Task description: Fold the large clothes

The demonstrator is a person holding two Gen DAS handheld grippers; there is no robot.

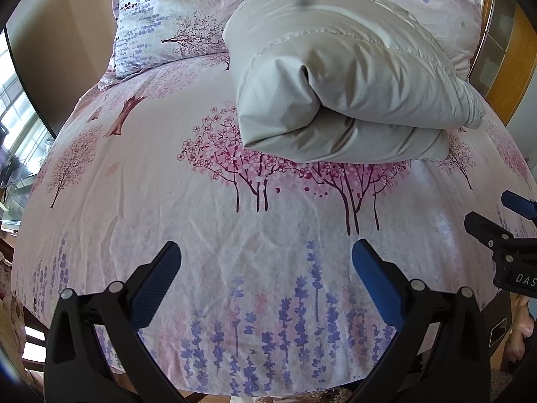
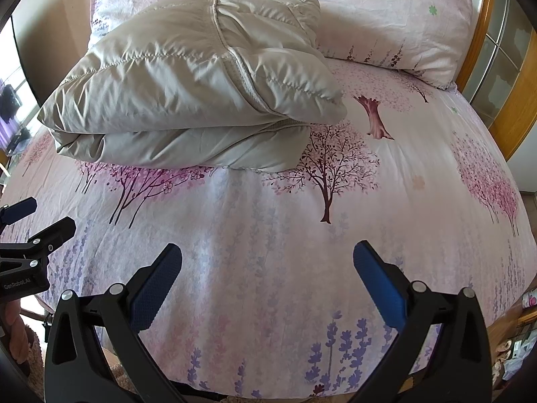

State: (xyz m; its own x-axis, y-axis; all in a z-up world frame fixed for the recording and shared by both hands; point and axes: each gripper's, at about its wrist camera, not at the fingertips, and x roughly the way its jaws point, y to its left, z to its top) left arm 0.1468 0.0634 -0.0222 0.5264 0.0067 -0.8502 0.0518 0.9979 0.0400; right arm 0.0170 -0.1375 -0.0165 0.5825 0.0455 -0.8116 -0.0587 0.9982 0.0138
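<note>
Our left hand-held gripper (image 1: 266, 258) is spread wide, nothing between the blue pads (image 1: 157, 282). Right hand-held gripper (image 2: 267, 258): same, released and empty. Both hover over the foot edge of the bed (image 1: 268, 319), apart from the cloth.

The grey padded jacket (image 1: 339, 77) sits mid-bed toward the headboard end, bundled into a thick stack, its far part up against the pillows (image 1: 161, 20). From the right wrist view we see a seamed layer on top overhanging the lower layers toward the right edge of the bed.

We judge the fold essentially done or one tidy-up short.

Risks:
- puffy filling springs back, top layer slides off
- slick shell slips if we pinch only one layer
- grabbing low drags the bedsheet (image 2: 268, 218) with it
</note>
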